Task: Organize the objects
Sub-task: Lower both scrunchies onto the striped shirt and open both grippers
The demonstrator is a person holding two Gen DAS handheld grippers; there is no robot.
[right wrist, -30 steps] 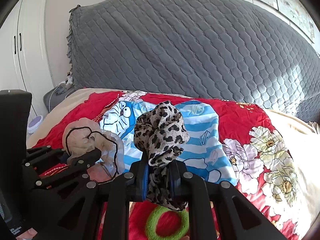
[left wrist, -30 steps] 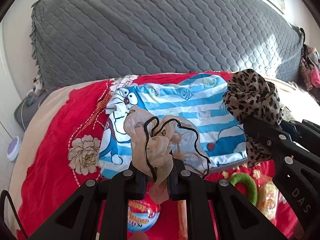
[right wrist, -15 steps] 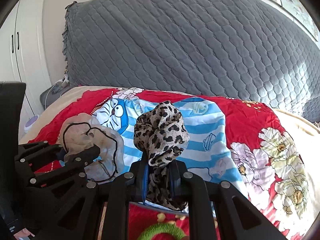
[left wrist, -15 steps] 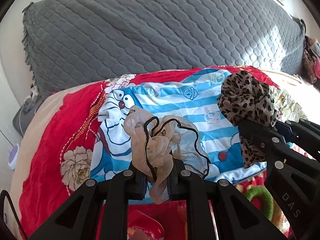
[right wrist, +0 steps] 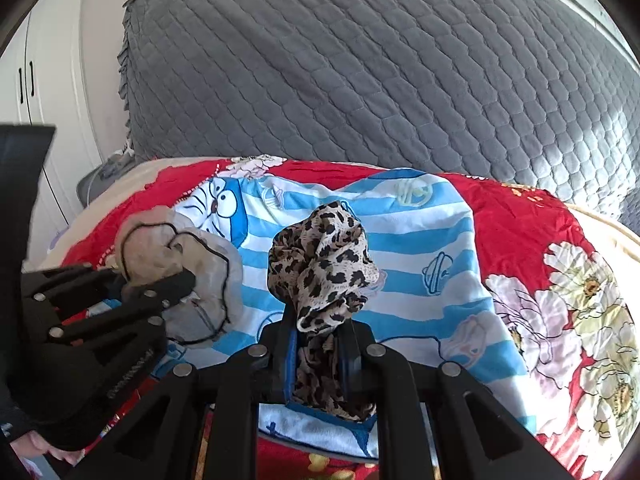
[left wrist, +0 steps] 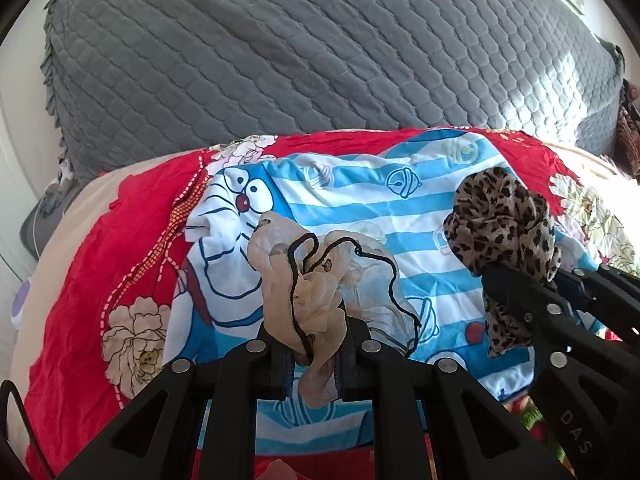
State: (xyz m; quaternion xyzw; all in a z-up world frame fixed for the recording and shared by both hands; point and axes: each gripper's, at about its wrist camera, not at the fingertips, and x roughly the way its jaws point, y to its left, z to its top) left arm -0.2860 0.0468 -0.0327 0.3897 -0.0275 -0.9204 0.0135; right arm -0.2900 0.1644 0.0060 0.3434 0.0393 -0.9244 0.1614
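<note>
Two grippers working at once: my left gripper (left wrist: pixel 310 344) is clenching a beige sheer scrunchie (left wrist: pixel 304 280) with black edging, lower centre of the left view, and my right gripper (right wrist: pixel 320 344) is clamping a leopard-print scrunchie (right wrist: pixel 320 264), centre of the right view. Both are hanging above the blue-striped cartoon cloth (left wrist: pixel 360 208), clear of it as far as I can tell. I am reading this as the carry step; next I am expecting to need a lowering onto the cloth, then an opening of the jaws, side by side without tangling. Surface is a red floral bedspread (right wrist: pixel 520 220); grey quilted headboard (right wrist: pixel 360 80) filling the upper frame, white wardrobe doors (right wrist: pixel 24 88) at upper left
</note>
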